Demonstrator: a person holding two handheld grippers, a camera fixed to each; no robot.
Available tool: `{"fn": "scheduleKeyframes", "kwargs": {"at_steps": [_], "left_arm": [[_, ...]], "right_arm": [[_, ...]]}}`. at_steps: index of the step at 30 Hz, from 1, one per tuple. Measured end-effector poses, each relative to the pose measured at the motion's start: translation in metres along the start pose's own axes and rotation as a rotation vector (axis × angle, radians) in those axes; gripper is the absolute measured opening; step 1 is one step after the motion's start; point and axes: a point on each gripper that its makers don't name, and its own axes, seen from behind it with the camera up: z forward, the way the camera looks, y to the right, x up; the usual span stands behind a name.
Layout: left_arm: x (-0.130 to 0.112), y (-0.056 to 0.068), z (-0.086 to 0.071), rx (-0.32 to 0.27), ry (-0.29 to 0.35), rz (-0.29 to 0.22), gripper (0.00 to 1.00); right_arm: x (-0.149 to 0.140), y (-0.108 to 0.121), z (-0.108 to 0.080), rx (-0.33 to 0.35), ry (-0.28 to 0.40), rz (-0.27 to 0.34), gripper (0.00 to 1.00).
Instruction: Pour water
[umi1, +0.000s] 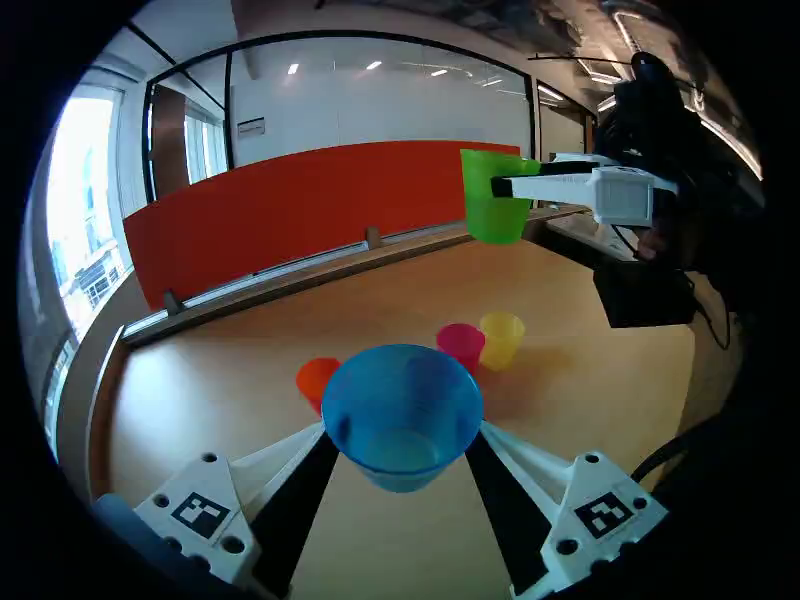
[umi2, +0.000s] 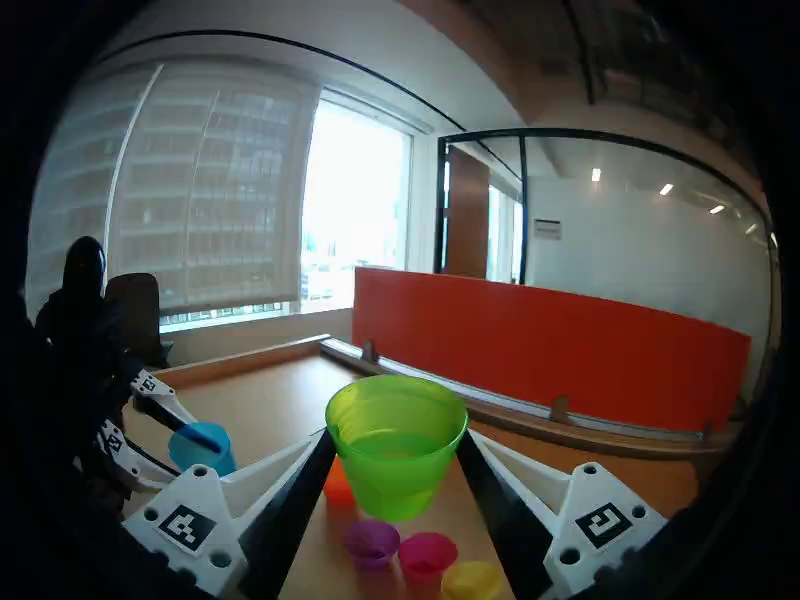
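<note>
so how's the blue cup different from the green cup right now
Colour: the blue cup is blue, the green cup lime green. Holder: the left tool grips the blue cup, the right tool the green cup. Height: in the left gripper view the green cup seems raised well above the desk, higher than the blue cup. Shared: both are translucent plastic, upright, each clamped between a tool's fingers.

Views face each other, shared table (umi1: 600, 400)
</note>
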Motion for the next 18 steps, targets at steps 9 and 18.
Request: {"fn": "scheduleKeyframes", "kwargs": {"at_steps": [9,18], "left_arm": [[0.01,0.011,-0.002,-0.04,0.012,0.013,0.83],[0.015,0.024,-0.002,-0.077,0.016,0.033,0.83]], "right_arm": [[-0.002,-0.001,-0.029,-0.035,-0.005,-0.011,0.88],[-0.003,0.003,-0.053,-0.083,0.001,-0.013,0.89]]}}
